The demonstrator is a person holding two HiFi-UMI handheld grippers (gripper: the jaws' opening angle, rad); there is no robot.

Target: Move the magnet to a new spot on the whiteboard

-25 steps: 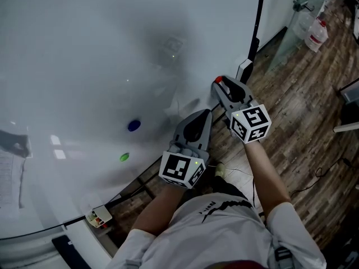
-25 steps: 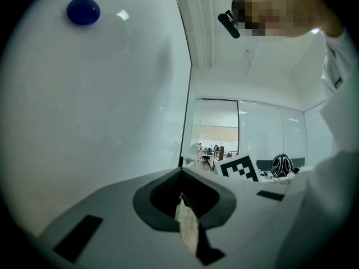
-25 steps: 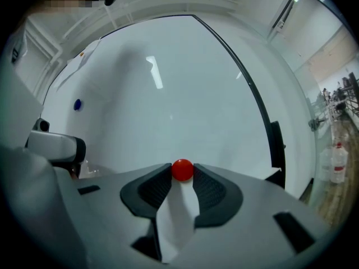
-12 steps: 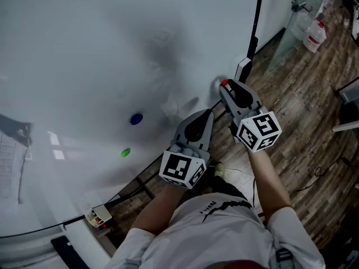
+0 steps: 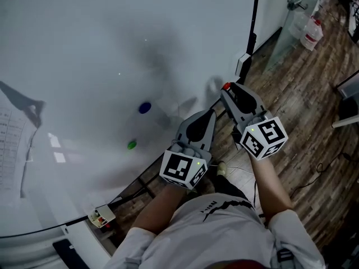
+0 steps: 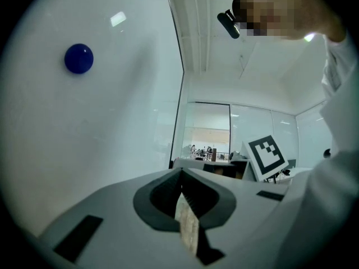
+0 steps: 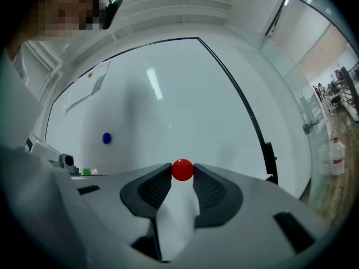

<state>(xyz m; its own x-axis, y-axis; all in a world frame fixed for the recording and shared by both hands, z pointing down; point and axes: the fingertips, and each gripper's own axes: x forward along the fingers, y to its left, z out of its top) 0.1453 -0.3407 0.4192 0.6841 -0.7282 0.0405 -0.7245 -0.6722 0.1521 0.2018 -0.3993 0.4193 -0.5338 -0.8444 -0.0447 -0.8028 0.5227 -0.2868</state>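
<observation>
Gripping a small red magnet (image 7: 182, 170) between its tips, the right tool (image 7: 182, 171) is clenched on it; both pads press the ball from either side. Head view: right tool (image 5: 227, 87) sits right of centre, red magnet (image 5: 226, 86) at its tip, close against the lower right part of the whiteboard (image 5: 84, 49), near the black frame edge. Cannot tell whether the magnet touches the board surface.

Left tool (image 5: 208, 112) just left of the right one, tips pointing at the board. Its own view shows the left tool (image 6: 180, 174) with jaws pressed together, nothing between them.

Blue magnet (image 5: 145, 107) on the board, left of centre frame, well apart from both tools; also seen upper left in the left gripper view (image 6: 78, 58). Green magnet (image 5: 131, 144) below it and slightly left. Sheet of paper (image 5: 14, 133) at the far left edge. Wooden floor (image 5: 314, 94) fills the right side.
</observation>
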